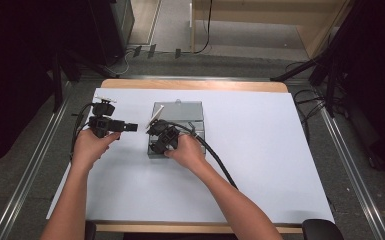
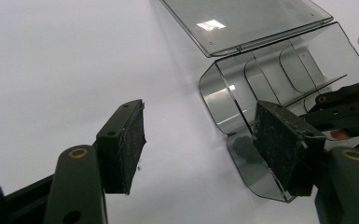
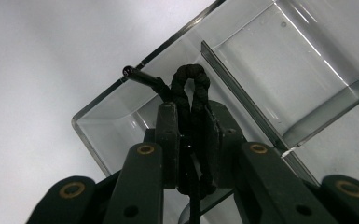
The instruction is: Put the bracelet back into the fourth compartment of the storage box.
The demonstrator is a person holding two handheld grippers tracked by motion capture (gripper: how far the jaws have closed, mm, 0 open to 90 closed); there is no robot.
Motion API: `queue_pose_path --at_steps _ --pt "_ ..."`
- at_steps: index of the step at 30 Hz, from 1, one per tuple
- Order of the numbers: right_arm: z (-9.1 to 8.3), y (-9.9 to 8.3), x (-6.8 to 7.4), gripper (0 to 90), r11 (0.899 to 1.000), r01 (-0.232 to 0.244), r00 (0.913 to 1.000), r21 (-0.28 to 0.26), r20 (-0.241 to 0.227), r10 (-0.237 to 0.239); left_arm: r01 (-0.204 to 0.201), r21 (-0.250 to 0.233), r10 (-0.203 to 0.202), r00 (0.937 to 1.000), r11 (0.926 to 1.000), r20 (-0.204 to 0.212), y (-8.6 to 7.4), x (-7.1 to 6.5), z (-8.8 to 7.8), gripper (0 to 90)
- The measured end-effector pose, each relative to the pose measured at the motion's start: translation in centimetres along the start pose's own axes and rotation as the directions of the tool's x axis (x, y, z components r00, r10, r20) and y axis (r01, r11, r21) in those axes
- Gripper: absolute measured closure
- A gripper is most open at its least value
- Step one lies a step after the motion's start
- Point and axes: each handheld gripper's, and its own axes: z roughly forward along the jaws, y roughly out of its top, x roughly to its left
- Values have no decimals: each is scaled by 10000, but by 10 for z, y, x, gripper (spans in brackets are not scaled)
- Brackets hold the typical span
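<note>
Cord-stowing step, by the look of it. Right tongs (image 3: 191, 140) are clamped tight on a folded loop of black braided cord (image 3: 192, 95), one stiff tip of it poking out over the rim, and they hold it just above the end compartment of the clear plastic divided box (image 3: 307, 79). That box sits on the white surface (image 1: 260, 165) with its transparent hinged lid (image 2: 242, 21) flipped back, so the compartments are wide open.

Left tongs (image 2: 210, 140) are gaping with nothing between the pads. In the left gripper view one pad looks to be right at the box's rounded near corner, but I can't tell if it actually touches. In the high view they sit just off to the side of the box.

My read: the cord is about to go in but isn't in yet. Next move probably calls for lowering the loop down past the wall into that end compartment, then letting go without the springy cord popping back out. Left tongs might need to steady the box, since it's light and could skid. Watch the stiff tip snagging on the rim.
</note>
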Motion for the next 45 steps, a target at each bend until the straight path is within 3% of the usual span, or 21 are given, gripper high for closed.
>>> queue_pose_path --at_steps 12,23,36,45 --pt "0 0 -1 765 10000 -73 9999 -8 -88 73 -34 19 34 10000 10000 4 0 0 0 354" --pt "-6 0 -1 697 9999 69 9999 -145 -148 -71 -35 2 35 10000 10000 26 0 -1 0 354" --pt "-30 -4 -1 677 9959 114 9994 -898 -305 -142 -43 -117 43 10000 9999 0 3 -2 -2 355" --pt "-49 -13 -10 677 9889 -137 9986 -1481 -522 60 -131 -100 131 9999 9999 -20 5 -5 0 356"
